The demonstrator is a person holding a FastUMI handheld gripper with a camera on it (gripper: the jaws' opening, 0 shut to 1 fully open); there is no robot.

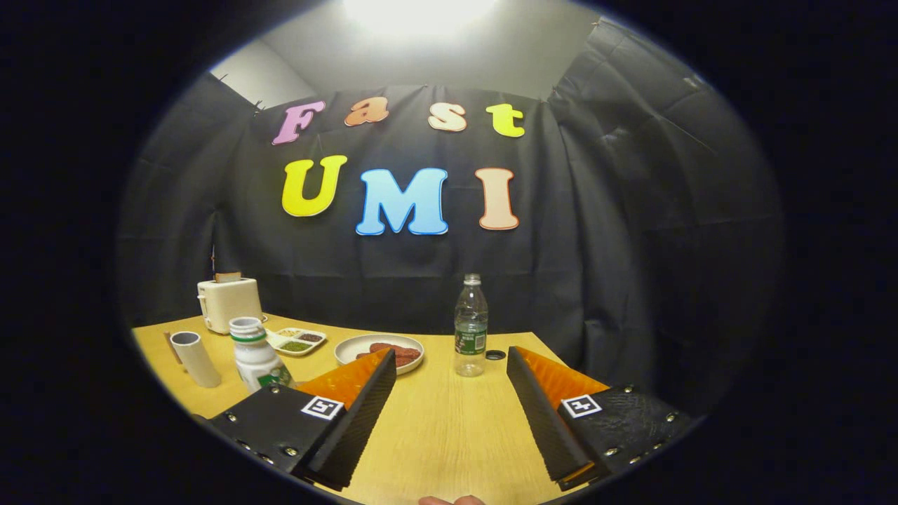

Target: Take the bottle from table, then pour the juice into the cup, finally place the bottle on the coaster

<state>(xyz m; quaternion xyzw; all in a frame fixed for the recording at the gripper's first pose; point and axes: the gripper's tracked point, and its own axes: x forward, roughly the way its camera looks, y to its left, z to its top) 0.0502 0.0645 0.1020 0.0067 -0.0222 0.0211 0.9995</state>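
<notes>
Wood bench [435,428], black cloth wall behind. Gripper [451,365] hangs over the bench, fingers spread wide, nothing between them. Clear bottle [471,325] upright just beyond the fingers, its cap [495,355] lying beside it. White jar [254,353] and cup [196,358] off by the left finger; plate [354,345], tray [297,340], toaster [228,302] further back.

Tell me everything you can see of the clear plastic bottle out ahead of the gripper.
The clear plastic bottle stands upright on the wooden table, beyond the open gripper and roughly in line with the gap between its fingers, which touch nothing. It has a narrow neck, a ribbed see-through body and a green label band around its lower half. Whether a cap sits on its neck is unclear. A small dark cap lies on the table just beside its base. The round white plate sits apart from it. How full it is cannot be told.
</notes>
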